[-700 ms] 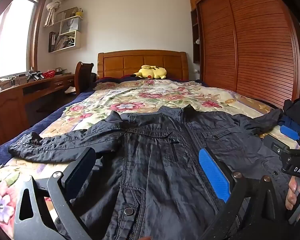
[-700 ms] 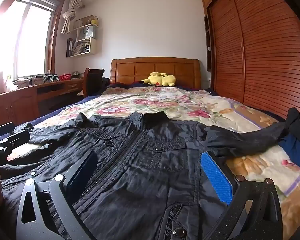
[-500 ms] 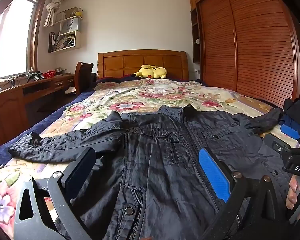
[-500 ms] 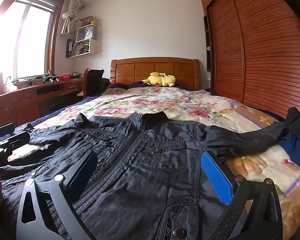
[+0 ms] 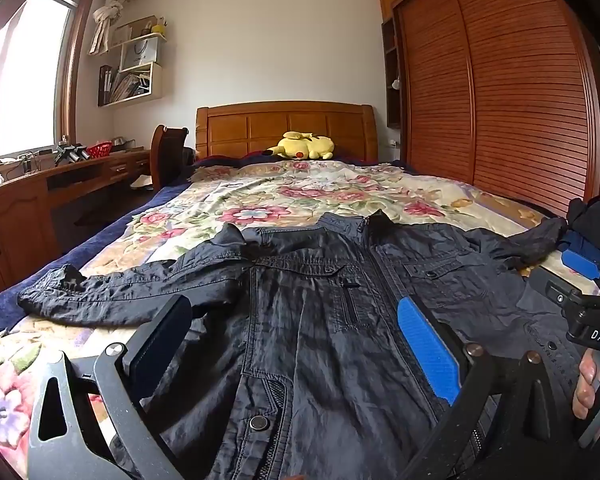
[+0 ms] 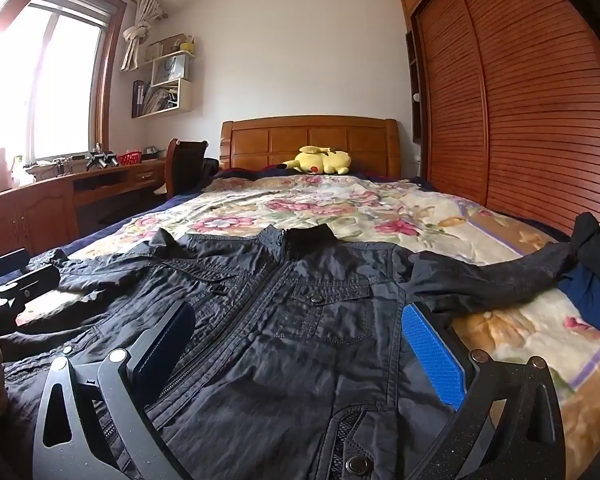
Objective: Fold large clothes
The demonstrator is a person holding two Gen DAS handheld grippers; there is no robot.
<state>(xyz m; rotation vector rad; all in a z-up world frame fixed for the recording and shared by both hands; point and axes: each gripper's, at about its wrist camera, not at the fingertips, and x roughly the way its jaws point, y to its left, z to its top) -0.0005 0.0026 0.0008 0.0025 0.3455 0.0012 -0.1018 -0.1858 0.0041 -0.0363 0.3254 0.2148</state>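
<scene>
Overhead, both grippers agape; jacket (image 5: 324, 320) spread flat.

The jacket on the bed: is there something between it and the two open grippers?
Nothing visible. The jacket lies flat, front up, directly under the open left gripper and right gripper; neither touches it yet.

"DAS" in white on black body of right hand-held gripper (image 5: 598, 320), right of jacket (image 5: 340, 320). Partial white lettering on left hand-held gripper (image 6: 4, 304), unreadable.
</scene>
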